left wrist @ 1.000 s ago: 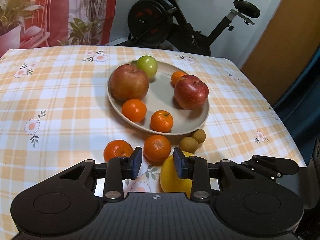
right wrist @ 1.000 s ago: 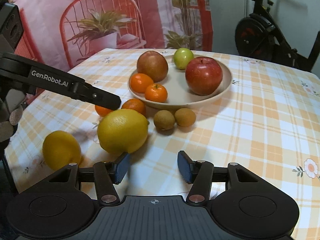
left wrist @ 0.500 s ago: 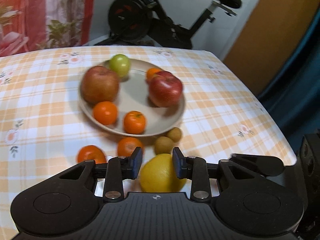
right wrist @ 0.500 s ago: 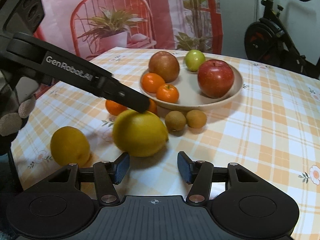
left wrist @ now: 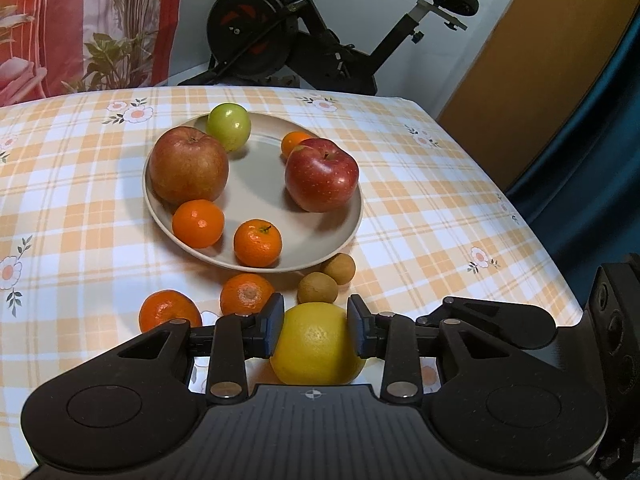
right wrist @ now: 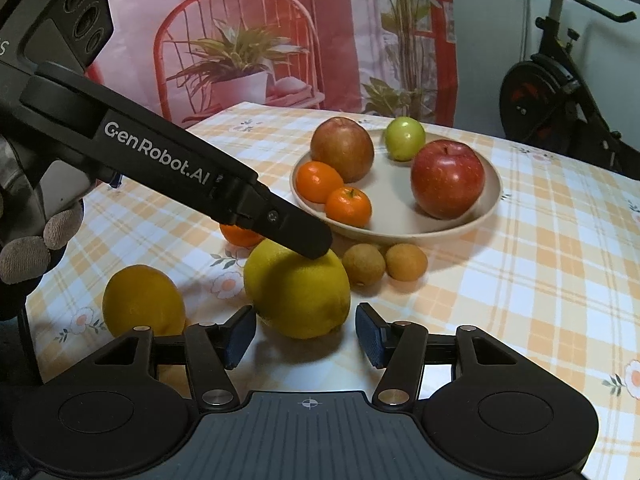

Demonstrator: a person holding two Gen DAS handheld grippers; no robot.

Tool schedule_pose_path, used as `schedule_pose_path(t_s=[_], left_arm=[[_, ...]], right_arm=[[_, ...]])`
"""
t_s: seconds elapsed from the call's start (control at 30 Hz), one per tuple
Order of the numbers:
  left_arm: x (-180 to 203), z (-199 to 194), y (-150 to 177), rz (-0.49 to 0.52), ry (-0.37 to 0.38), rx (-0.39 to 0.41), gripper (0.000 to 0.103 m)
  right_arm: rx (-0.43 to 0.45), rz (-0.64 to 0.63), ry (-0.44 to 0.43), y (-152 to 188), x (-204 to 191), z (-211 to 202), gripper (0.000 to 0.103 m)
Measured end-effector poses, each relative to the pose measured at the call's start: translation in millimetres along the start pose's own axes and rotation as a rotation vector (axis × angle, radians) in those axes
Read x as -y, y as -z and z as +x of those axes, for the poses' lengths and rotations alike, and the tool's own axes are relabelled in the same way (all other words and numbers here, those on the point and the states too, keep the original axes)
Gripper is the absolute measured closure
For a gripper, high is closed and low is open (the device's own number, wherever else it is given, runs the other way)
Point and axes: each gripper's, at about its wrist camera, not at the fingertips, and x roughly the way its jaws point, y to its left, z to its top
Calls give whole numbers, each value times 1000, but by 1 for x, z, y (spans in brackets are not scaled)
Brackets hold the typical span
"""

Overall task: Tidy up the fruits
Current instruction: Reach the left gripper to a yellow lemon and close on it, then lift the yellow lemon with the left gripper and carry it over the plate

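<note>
Left to right across the bench (left wrist: 420,208), right-wrist view: 1 smaller yellow citrus (right wrist: 143,300) sits alone at the near left edge of the checked cloth. Next, the large lemon (right wrist: 297,289), still resting on the cloth. Then 2 small brown fruits (right wrist: 363,265), touching each other, just in front of the plate (right wrist: 486,210). The plate carries 2 apples, 1 green fruit and 3 mandarins; 2 more mandarins (left wrist: 247,293) lie loose on the cloth just in front of its near rim.

Left hand-held gripper (left wrist: 316,325): fingers straddle the large lemon (left wrist: 318,344), 1 pad on each flank. Pads look in contact or very nearly so; judged as closing onto it, grip not confirmed as firm. From the right-wrist view its finger (right wrist: 296,230) lies over the lemon's top left.

Right hand-held gripper (right wrist: 306,335): fingers spread wide, nothing between them, held just short of the lemon's near side.

Key relation: the lemon sits dead centre between the left fingers, directly ahead. Its long axis appears to run roughly across the gap, so the pads bear near its ends; slip risk if squeezed off-centre. The left hand-held gripper is the one engaged. The plate lies straight ahead, beyond the 2 brown fruits. Open plate floor shows between the 2 apples.
</note>
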Motion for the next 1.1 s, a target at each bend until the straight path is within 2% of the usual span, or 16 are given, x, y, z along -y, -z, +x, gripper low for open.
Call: schedule_pose_path(t_s=[0.13, 0.43, 0.53, 0.77, 1.1], left_arm=[[-6, 0, 1, -37, 11, 2, 66], [-39, -7, 14, -246, 99, 16, 65], [-42, -4, 16, -287, 125, 13, 65], [-41, -1, 19, -295, 136, 22, 65], [-38, 3, 19, -279, 138, 31, 59]], right_arm=[[5, 5, -21, 1, 0, 1, 55], [12, 28, -25, 2, 2, 1, 56], [12, 29, -22, 2, 1, 1, 56], [11, 46, -21, 2, 3, 0, 55], [25, 50, -18, 3, 5, -4, 54]])
